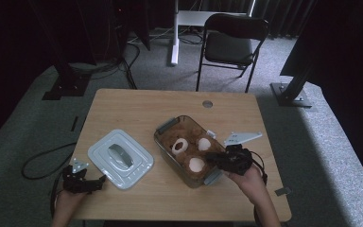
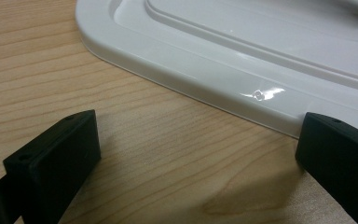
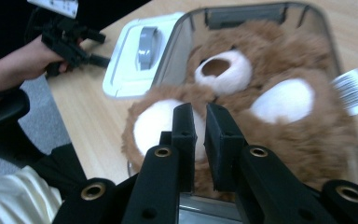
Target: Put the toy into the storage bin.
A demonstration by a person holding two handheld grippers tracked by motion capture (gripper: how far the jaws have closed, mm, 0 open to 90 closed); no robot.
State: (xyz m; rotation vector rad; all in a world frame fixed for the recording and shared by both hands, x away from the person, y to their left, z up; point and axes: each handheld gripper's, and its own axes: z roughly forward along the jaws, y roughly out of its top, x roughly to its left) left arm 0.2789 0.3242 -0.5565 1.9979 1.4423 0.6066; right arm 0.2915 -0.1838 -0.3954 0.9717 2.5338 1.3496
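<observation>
A brown teddy bear (image 1: 189,151) with white paws and muzzle lies on its back inside a clear container (image 1: 163,127) at the table's middle. The container's white lid (image 1: 120,158), with a grey handle, lies flat to its left. My right gripper (image 1: 210,158) hovers over the container's near right end. In the right gripper view its jaws (image 3: 199,109) stand a narrow slit apart above the bear's (image 3: 261,116) white paw, with nothing between them. My left gripper (image 1: 82,182) rests low beside the lid's near left corner. Its jaws (image 2: 200,130) are wide open before the lid's rim (image 2: 242,56).
A white barcode tag (image 3: 354,91) sticks out from the bear at the container's right wall. A folding chair (image 1: 234,42) stands beyond the table's far edge. A small round grommet (image 1: 207,103) sits near that edge. Bare wood (image 1: 137,106) lies behind the lid.
</observation>
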